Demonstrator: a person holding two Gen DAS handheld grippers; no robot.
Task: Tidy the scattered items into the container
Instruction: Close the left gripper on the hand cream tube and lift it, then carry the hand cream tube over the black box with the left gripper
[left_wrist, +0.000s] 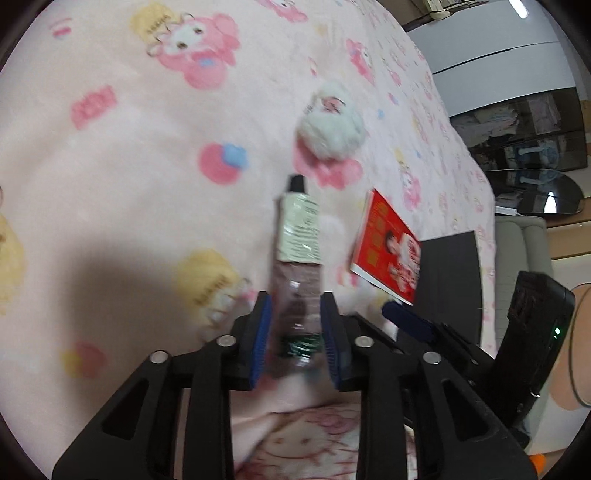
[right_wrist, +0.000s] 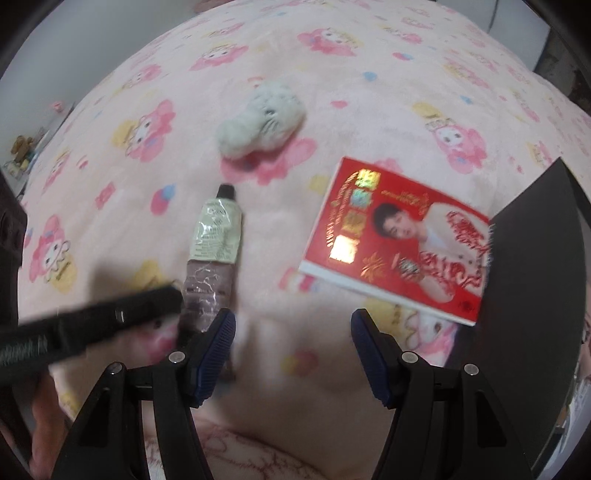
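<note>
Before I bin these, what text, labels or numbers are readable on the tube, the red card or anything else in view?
Nothing reads clearly enough to quote.
Tube: pale label with lines of print, too small and blurred.
Red card: gold characters in blocks and columns, blurred and glaring, not legible.
Blanket: small lettering on the yellow cartoon patches, too blurred.
Plush toy: no text seen.

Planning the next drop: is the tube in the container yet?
No. The tube lies on the blanket, outside the black container.
</note>
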